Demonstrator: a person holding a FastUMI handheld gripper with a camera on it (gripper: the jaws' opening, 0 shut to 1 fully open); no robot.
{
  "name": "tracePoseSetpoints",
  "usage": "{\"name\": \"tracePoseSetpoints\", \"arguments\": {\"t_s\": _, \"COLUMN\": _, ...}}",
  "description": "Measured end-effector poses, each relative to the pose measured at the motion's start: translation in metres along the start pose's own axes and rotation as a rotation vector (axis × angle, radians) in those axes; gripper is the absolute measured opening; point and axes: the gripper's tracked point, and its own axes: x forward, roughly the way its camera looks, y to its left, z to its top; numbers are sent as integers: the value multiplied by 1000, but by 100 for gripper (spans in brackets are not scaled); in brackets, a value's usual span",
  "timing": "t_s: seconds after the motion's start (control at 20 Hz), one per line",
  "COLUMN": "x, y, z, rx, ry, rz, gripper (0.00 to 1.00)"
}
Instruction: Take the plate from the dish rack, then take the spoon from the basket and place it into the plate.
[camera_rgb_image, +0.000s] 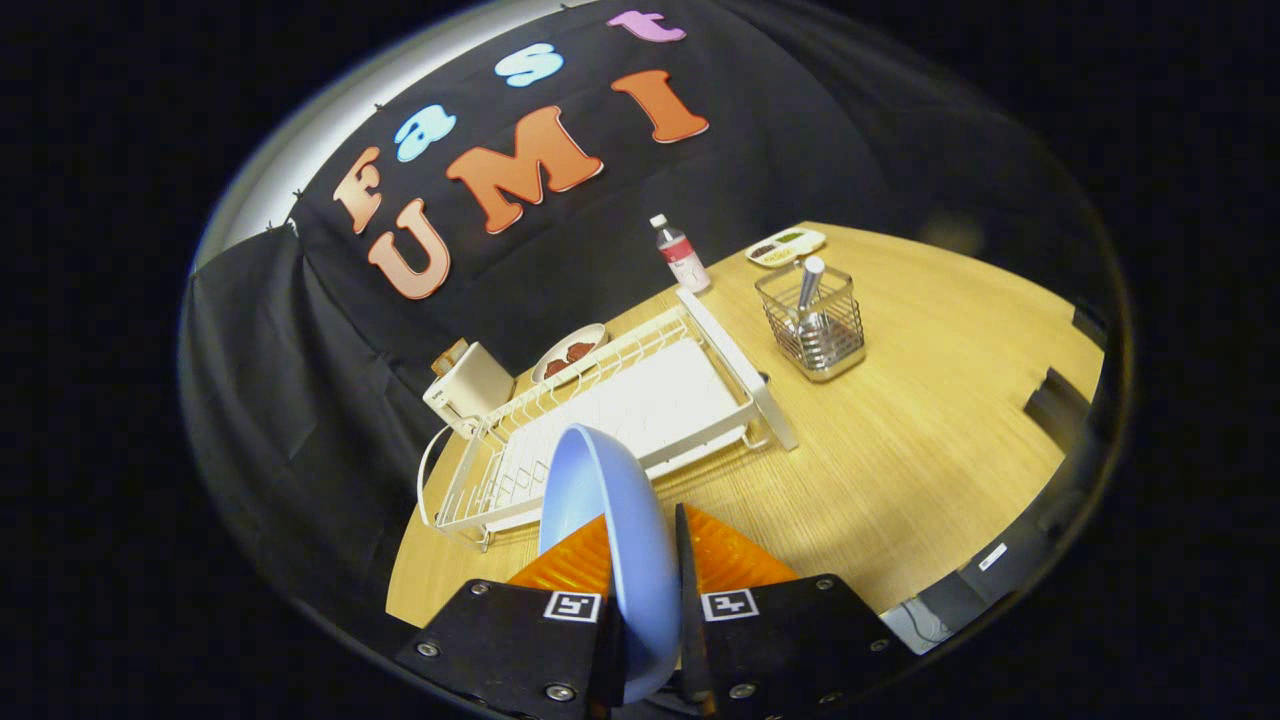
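Our gripper (645, 560) pinches the plate (605, 520) on edge above the table's (900, 450) near edge. It could slip and drop beside the rack (620, 420).

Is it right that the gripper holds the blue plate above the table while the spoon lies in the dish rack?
Not quite. The gripper does clamp the blue plate above the table, but the spoon stands in the wire basket, beyond the dish rack, as the gripper view shows.
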Motion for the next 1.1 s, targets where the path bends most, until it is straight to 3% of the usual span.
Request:
{"name": "tracePoseSetpoints", "arguments": {"t_s": 0.35, "x": 25, "y": -13, "z": -25, "rx": 122, "ry": 56, "rz": -27, "gripper": 22}}
{"name": "tracePoseSetpoints", "arguments": {"t_s": 0.75, "x": 24, "y": -19, "z": -32, "rx": 158, "ry": 76, "rz": -42, "gripper": 26}}
{"name": "tracePoseSetpoints", "arguments": {"t_s": 0.9, "x": 19, "y": -23, "z": -21, "rx": 136, "ry": 45, "rz": -48, "gripper": 31}}
{"name": "tracePoseSetpoints", "arguments": {"t_s": 1.1, "x": 10, "y": -35, "z": 0, "rx": 72, "ry": -10, "rz": -60, "gripper": 51}}
